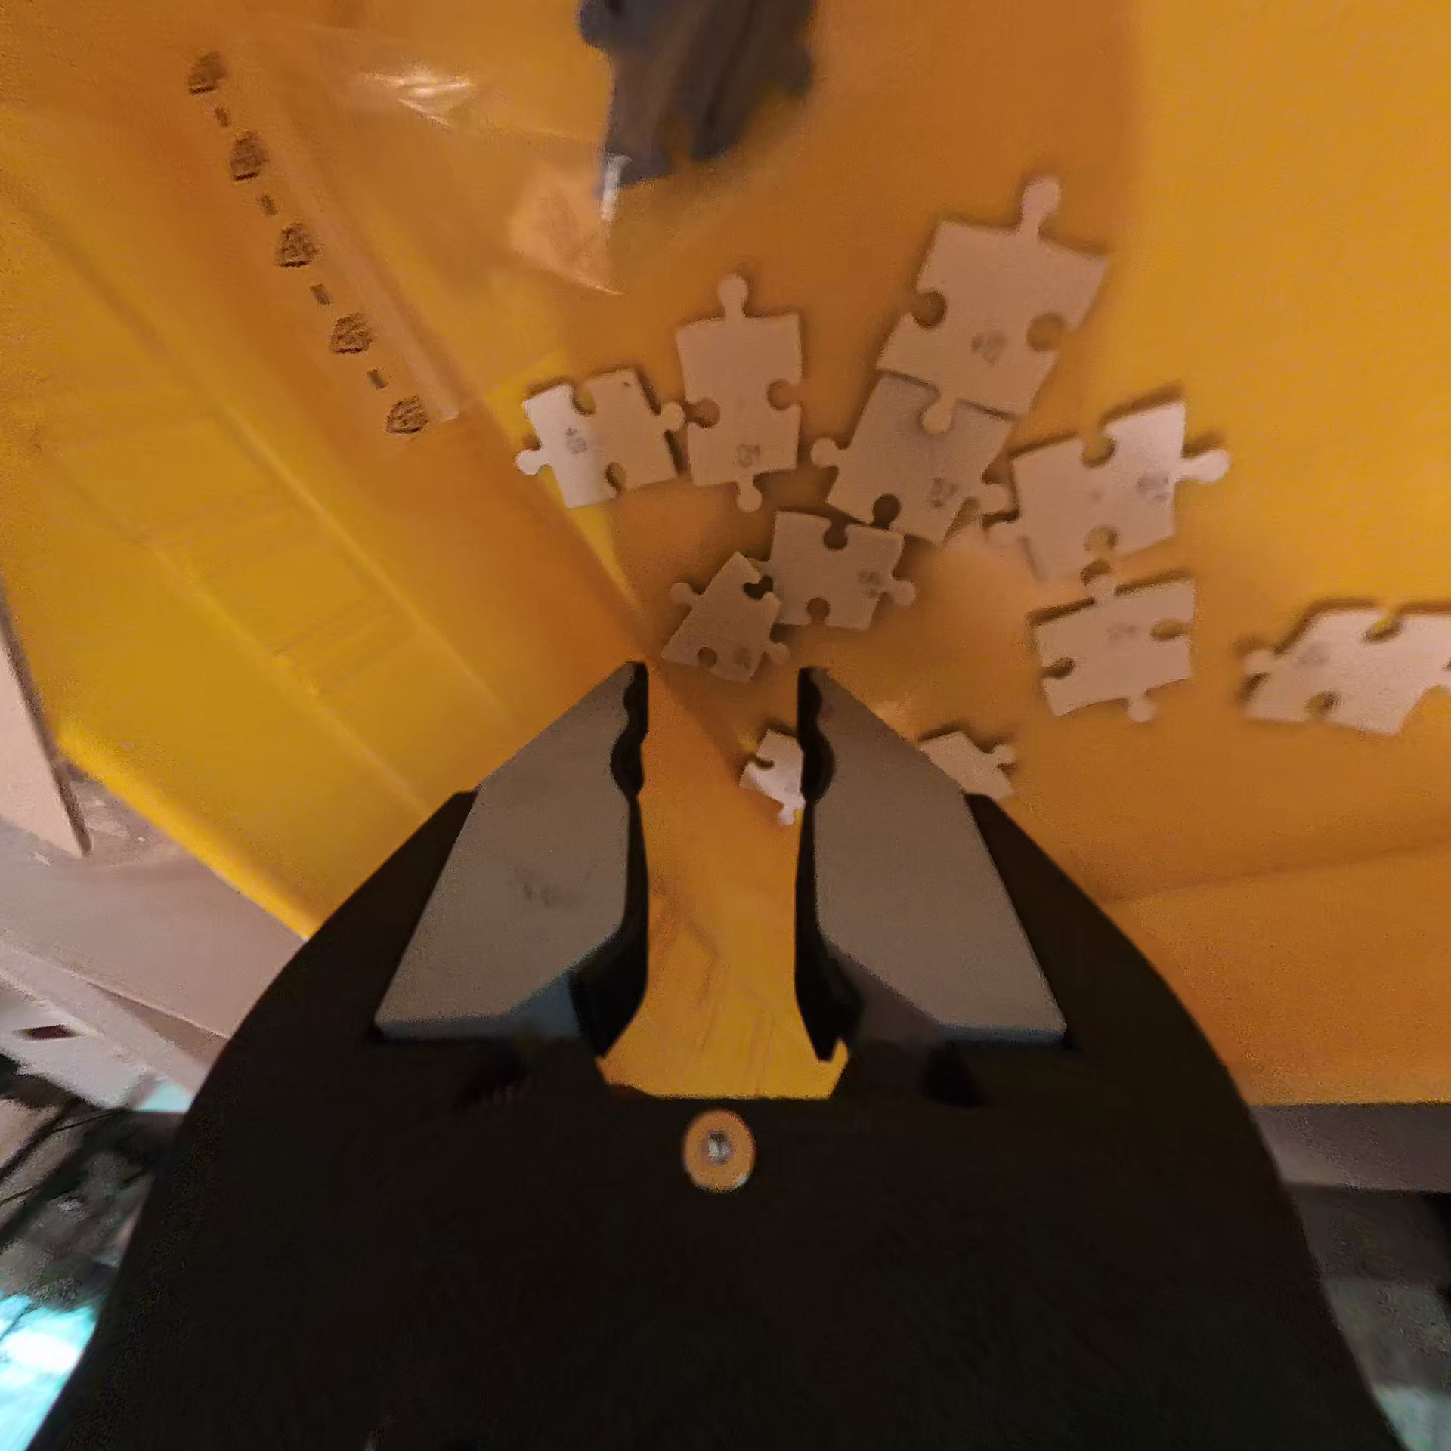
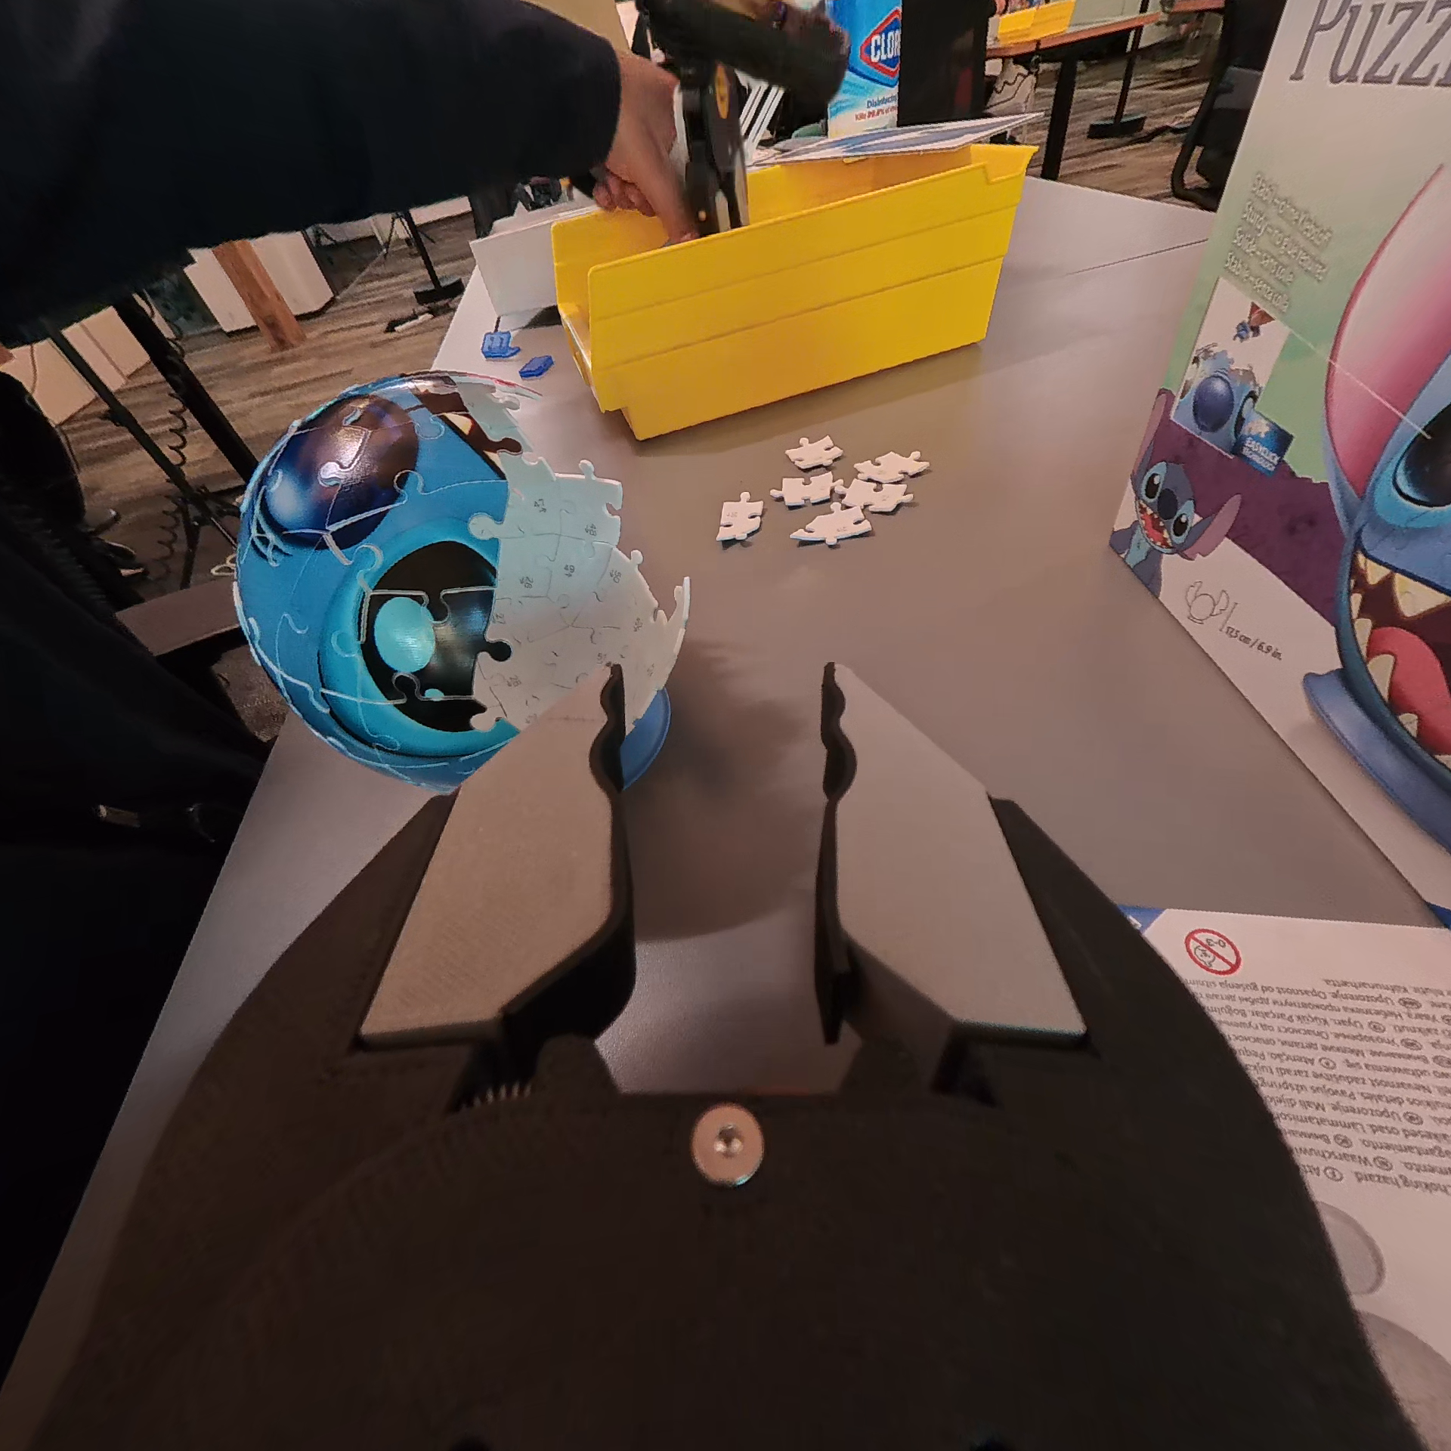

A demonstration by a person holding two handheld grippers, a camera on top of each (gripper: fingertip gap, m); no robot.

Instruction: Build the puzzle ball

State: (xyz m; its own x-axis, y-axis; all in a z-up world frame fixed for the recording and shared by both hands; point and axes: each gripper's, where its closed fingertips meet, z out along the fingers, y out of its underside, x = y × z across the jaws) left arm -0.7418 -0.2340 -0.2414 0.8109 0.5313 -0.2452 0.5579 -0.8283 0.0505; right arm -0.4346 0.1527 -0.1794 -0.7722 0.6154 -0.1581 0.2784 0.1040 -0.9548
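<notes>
In the left wrist view my left gripper (image 1: 721, 667) is open and empty, pointing down into a yellow bin (image 1: 275, 550) where several white puzzle pieces (image 1: 742, 408) lie face down; the nearest piece (image 1: 726, 620) lies just beyond the fingertips. In the right wrist view my right gripper (image 2: 718, 675) is open and empty above the grey table (image 2: 981, 667). The half-built blue puzzle ball (image 2: 408, 581) sits on a blue stand (image 2: 652, 730) just left of its left finger. The left gripper (image 2: 710, 157) shows far off, held by a hand inside the yellow bin (image 2: 785, 314).
Several loose white pieces (image 2: 832, 491) lie on the table between ball and bin. The puzzle box (image 2: 1335, 392) stands at the right. An instruction sheet (image 2: 1335, 1099) lies at the near right. Two small blue parts (image 2: 518, 353) lie left of the bin. A clear bag (image 1: 408, 157) lies in the bin. There is about 50 cm between the tips of the two grippers.
</notes>
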